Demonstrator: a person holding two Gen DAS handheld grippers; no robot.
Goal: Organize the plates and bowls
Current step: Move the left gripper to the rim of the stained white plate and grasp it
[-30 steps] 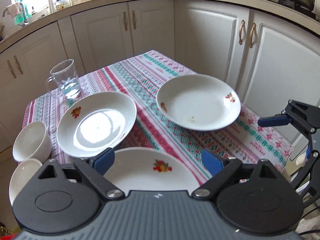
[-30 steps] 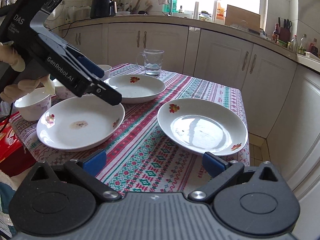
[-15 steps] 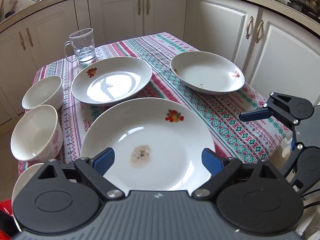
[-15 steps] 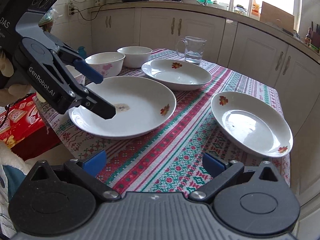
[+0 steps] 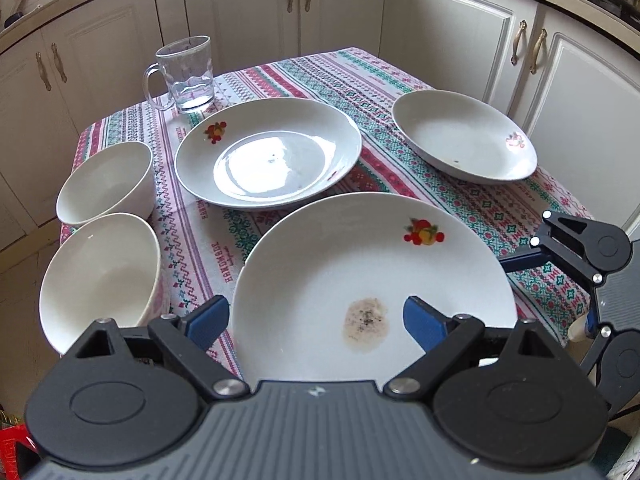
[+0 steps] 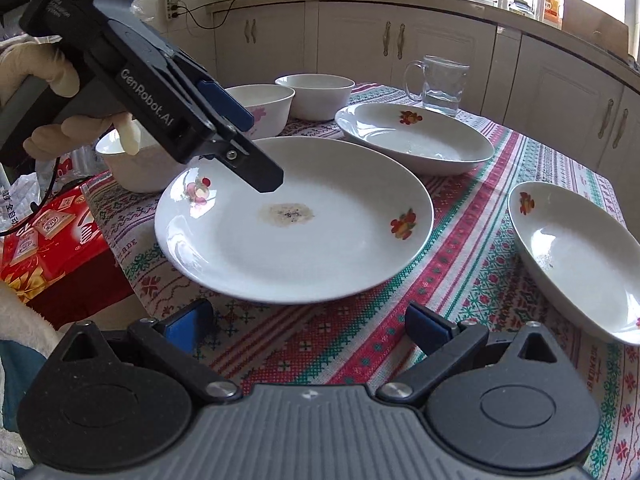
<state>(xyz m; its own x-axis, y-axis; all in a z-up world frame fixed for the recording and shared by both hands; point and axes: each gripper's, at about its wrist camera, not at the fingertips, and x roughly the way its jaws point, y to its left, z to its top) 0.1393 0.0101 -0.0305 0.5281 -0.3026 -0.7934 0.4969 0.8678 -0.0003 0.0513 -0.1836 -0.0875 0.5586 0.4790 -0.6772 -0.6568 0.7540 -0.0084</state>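
Three white plates with fruit prints lie on the patterned tablecloth (image 5: 248, 80). The near plate (image 5: 372, 280) has a brown stain; it also shows in the right wrist view (image 6: 296, 220). A second plate (image 5: 268, 152) lies behind it and a third plate (image 5: 464, 140) at the right. Two white bowls (image 5: 106, 180) (image 5: 100, 280) stand at the left edge, and a third bowl (image 6: 132, 164) shows behind the left gripper. My left gripper (image 5: 316, 318) is open over the stained plate's near rim. My right gripper (image 6: 308, 320) is open and empty above the cloth beside that plate.
A glass mug (image 5: 184, 74) with a little water stands at the table's far side. A red box (image 6: 44, 232) sits below the table's left end. White cabinets (image 5: 460, 28) surround the table closely.
Both grippers have moved closer to the table and lower. The left gripper now hangs over the stained plate's rim. Both stay open and empty.
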